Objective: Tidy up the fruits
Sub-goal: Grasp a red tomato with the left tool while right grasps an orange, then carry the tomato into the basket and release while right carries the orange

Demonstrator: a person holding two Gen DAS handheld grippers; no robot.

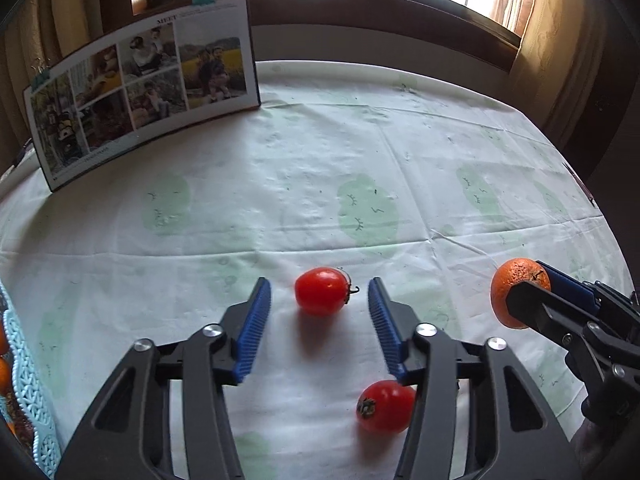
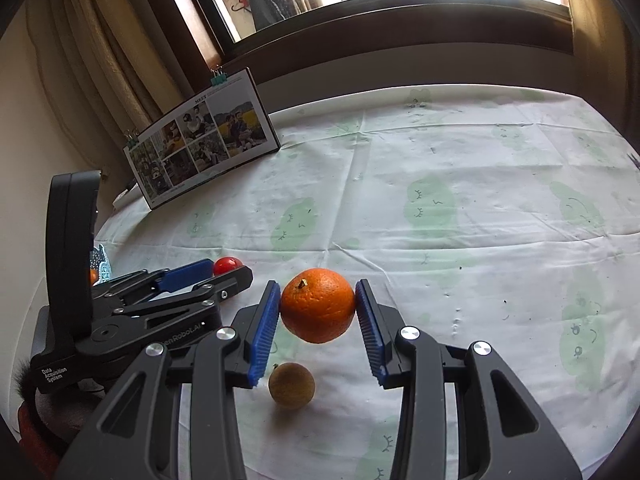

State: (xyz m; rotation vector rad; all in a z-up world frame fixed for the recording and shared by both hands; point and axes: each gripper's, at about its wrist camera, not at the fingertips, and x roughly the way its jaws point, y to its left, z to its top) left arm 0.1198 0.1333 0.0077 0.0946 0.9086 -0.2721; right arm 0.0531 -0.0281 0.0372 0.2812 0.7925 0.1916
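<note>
Near the left edge, the pale blue woven basket held some fruit; your right gripper clamped the round orange mandarin, your left gripper stood apart around one red tomato.

Right tool has the orange pinched and lifted off the desk.

Both blue ribbed pads press the orange's sides, its stem end tilted up and to the left, and there's clear air beneath it. Directly below, a small brownish round fruit sits on the pale cloth with green cloud prints. Over on the left, the left tool lies low across the cloth, jaws parted, and a red tomato peeks out just behind its tips. A sliver of light-blue basket shows past that tool's black body. At the back, a photo board with binder clips leans beneath the window.
</note>
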